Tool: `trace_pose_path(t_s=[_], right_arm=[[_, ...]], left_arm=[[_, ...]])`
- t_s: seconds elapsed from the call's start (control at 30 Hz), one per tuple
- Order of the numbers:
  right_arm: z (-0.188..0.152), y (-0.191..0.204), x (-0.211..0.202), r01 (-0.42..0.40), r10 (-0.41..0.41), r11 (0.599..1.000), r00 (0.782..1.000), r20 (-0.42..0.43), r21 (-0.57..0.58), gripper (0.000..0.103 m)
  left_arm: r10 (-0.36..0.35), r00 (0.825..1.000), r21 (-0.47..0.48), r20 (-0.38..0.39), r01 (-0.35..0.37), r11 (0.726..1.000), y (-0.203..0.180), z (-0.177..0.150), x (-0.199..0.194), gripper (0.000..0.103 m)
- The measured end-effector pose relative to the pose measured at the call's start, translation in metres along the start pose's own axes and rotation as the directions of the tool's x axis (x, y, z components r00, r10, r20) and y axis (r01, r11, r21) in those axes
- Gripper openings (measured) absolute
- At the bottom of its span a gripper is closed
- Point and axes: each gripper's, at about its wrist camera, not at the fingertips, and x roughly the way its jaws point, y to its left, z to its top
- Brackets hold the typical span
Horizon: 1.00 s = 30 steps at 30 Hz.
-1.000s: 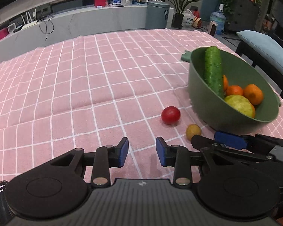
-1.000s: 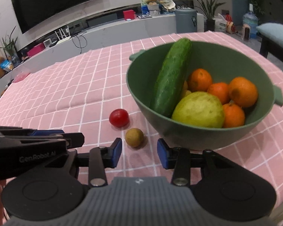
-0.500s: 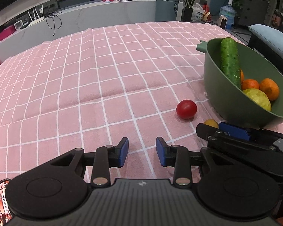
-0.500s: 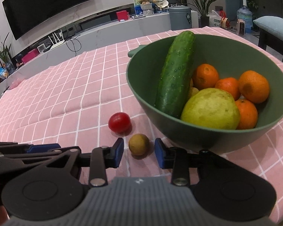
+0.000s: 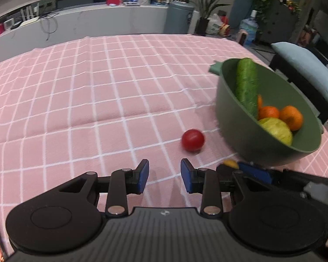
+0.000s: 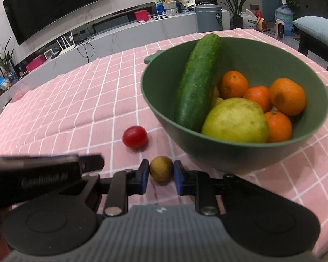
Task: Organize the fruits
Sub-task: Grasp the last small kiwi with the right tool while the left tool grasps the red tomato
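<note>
On pink cloth [image 6: 76,109], right tool [image 6: 160,172] newly grips brown fruit [image 6: 161,167]; left tool [image 5: 164,175] open.

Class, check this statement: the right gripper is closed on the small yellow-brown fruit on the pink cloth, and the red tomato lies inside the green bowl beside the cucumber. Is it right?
Not quite. The red tomato lies on the pink cloth, outside the green bowl, as the right wrist view shows. The rest holds: the right gripper has just closed on the small yellow-brown fruit, and the cucumber is in the bowl.
</note>
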Motion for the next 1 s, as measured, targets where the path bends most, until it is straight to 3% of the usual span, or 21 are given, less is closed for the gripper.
trace_pose_path(t_s=[0.13, 0.3, 0.43, 0.63, 0.73, 0.87, 1.0], right_arm=[[-0.006, -0.008, -0.009, 0.023, -0.023, 1.000, 1.000, 0.003, 0.004, 0.020], [-0.008, -0.018, -0.013, 0.060, -0.060, 0.998, 0.998, 0.001, 0.028, 0.020], [-0.008, -0.021, -0.013, 0.068, -0.068, 0.997, 0.998, 0.003, 0.031, 0.020], [-0.008, -0.021, -0.011, 0.066, -0.067, 0.997, 0.998, 0.013, 0.026, 0.020], [-0.008, -0.020, -0.011, 0.068, -0.068, 0.998, 0.998, 0.014, 0.020, 0.020], [-0.009, -0.020, -0.011, 0.066, -0.067, 0.998, 0.998, 0.013, 0.013, 0.020], [-0.008, -0.020, -0.011, 0.062, -0.062, 0.998, 0.998, 0.006, 0.012, 0.020]], left_arm=[[-0.029, 1.000, 0.066, -0.001, 0.029, 0.997, -0.014, 0.006, 0.012, 0.040], [-0.015, 1.000, 0.138, -0.020, 0.018, 0.990, -0.027, 0.008, 0.032, 0.041], [-0.027, 1.000, 0.149, 0.002, 0.026, 0.989, -0.027, 0.010, 0.037, 0.048], [-0.054, 0.999, 0.141, 0.004, 0.053, 0.989, -0.029, 0.014, 0.043, 0.048], [-0.059, 0.998, 0.141, 0.006, 0.058, 0.988, -0.030, 0.016, 0.045, 0.045], [-0.061, 0.998, 0.144, 0.008, 0.059, 0.988, -0.032, 0.016, 0.047, 0.033], [-0.057, 0.998, 0.126, 0.008, 0.056, 0.990, -0.031, 0.015, 0.046, 0.032]])
